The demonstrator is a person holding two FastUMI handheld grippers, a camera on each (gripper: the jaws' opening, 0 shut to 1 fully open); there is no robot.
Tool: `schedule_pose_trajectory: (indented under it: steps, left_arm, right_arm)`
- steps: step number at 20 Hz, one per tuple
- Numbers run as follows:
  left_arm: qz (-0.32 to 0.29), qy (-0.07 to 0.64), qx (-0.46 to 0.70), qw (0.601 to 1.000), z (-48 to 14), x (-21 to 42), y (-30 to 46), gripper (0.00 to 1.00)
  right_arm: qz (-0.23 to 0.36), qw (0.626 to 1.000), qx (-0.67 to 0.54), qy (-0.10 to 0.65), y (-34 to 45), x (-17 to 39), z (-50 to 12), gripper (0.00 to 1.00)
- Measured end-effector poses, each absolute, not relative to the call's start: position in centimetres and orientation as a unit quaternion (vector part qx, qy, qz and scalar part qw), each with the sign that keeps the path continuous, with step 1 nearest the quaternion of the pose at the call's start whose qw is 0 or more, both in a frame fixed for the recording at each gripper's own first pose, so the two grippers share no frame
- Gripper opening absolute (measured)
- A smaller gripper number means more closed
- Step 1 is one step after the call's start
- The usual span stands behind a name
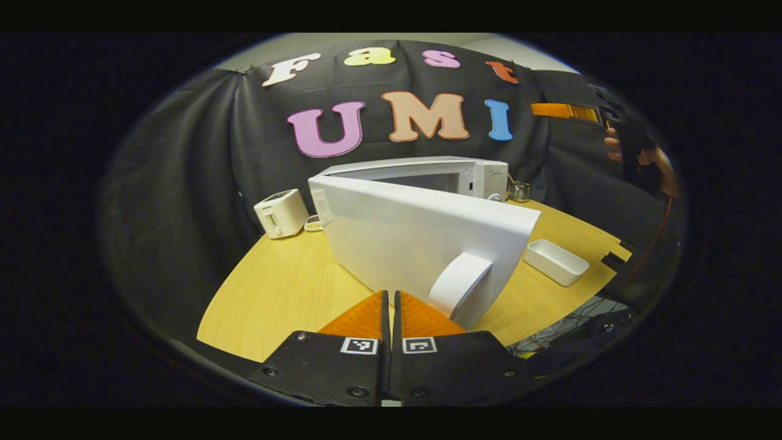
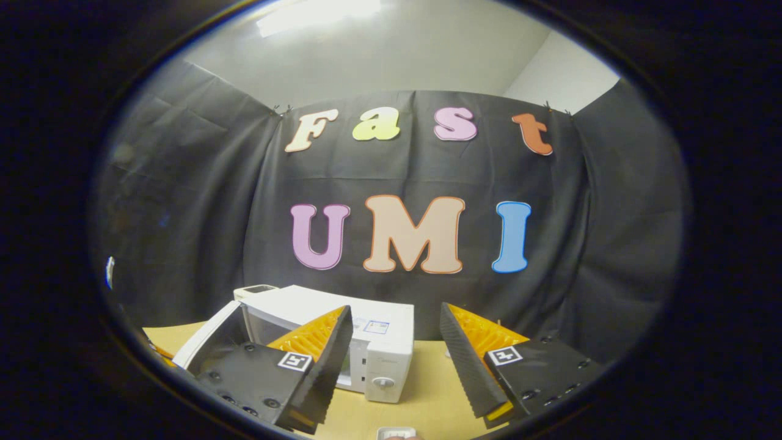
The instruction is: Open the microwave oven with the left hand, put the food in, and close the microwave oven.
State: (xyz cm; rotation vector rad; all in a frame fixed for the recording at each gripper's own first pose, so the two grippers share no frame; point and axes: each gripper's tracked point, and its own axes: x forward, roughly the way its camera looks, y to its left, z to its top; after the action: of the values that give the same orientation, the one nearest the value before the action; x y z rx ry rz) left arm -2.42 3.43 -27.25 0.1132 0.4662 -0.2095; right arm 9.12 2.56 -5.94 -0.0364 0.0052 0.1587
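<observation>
Left gripper view: left gripper (image 1: 391,305) jaws pressed together, empty, beside handle of white microwave oven door (image 1: 427,238), swung open at frame centre, likely for loading. Right gripper (image 2: 396,342) jaws spread, empty, raised above wooden table (image 2: 427,391).

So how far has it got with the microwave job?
Done: the microwave door stands swung open. In hand: nothing; the left gripper is shut just by the door handle, the right gripper open and empty. Left: put the food in, then close the door.
</observation>
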Motion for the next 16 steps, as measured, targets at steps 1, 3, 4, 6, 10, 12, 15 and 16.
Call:
schedule_pose_trajectory:
  steps: [1, 3, 4, 6, 10, 12, 15, 16]
  left_arm:
    - [-0.107, 0.228, 0.058, 0.966, -27.1, -1.8, 2.9, 0.00]
    - [-0.120, 0.223, 0.056, 0.966, -26.8, -0.9, 1.8, 0.01]
    - [-0.125, 0.221, 0.053, 0.966, -26.7, -0.3, 1.0, 0.01]
    - [-0.135, 0.225, 0.046, 0.964, -27.1, 0.4, -0.1, 0.01]
    - [-0.140, 0.231, 0.046, 0.962, -27.5, 2.3, -2.0, 0.01]
    - [-0.143, 0.230, 0.044, 0.962, -27.4, 3.4, -2.9, 0.01]
    - [-0.148, 0.230, 0.034, 0.961, -27.3, 4.9, -4.1, 0.01]
    - [-0.148, 0.229, 0.032, 0.961, -27.1, 5.4, -4.6, 0.01]
  right_arm:
    - [0.078, 0.997, -0.022, 0.001, 2.5, 9.2, -5.8, 0.78]
    - [0.075, 0.997, -0.026, 0.000, 1.9, 9.2, -5.8, 0.78]
    - [0.073, 0.997, -0.029, 0.001, 1.6, 9.4, -6.0, 0.78]
    - [0.070, 0.997, -0.033, 0.002, 1.2, 9.5, -6.2, 0.78]
    - [0.070, 0.997, -0.033, -0.001, 1.0, 10.2, -5.9, 0.78]
    - [0.071, 0.997, -0.032, 0.001, 1.0, 10.5, -6.1, 0.78]
    - [0.077, 0.996, -0.037, 0.004, 1.3, 11.0, -6.4, 0.78]
    - [0.079, 0.996, -0.039, 0.003, 1.1, 11.2, -6.5, 0.78]
